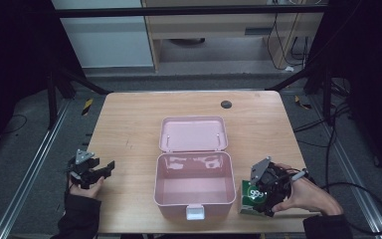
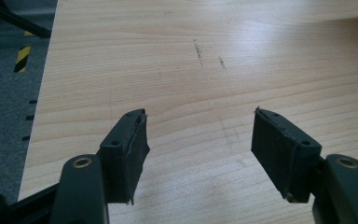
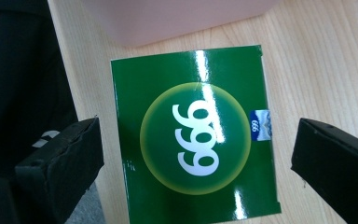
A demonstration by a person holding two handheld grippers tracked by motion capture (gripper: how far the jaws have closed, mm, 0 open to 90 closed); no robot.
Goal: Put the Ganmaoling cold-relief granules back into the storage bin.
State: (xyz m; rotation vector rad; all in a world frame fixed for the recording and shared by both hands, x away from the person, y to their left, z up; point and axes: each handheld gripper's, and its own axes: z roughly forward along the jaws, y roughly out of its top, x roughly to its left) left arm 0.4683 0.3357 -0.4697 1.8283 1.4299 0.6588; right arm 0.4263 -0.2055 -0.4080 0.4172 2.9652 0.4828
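**Green carton framed between spread jaws, beside the open pink case**

The small glossy green cardboard box with a yellow-green disc and white numerals [image 3: 196,135] lies flat on the pale wooden table [image 1: 129,124], at the near right, just beside the right wall of the open pink plastic case [image 1: 195,185]. Whether box and case touch cannot be told.

The box looks light and stiff-walled, probably hollow enough to dent under a hard squeeze. Its shiny printed skin catches glare, so it may slip between flat pads. The best hold seems to be across its two opposite side edges, low on the body, with moderate pressure rather than on the slick top face.

The right gripper [image 3: 196,154] hangs directly above the box with its jaws spread wide, one on each side of the carton and neither touching it. In the high view the right hand [image 1: 306,195] holds that gripper tilted down over the box.

The pink case sits mid-table with its lid [image 1: 193,133] folded back on the far side, interior bare, white latch [image 1: 195,212] at the near wall.

The left gripper [image 1: 92,172] rests at the near left edge, well apart from the case, jaws spread over bare wood.
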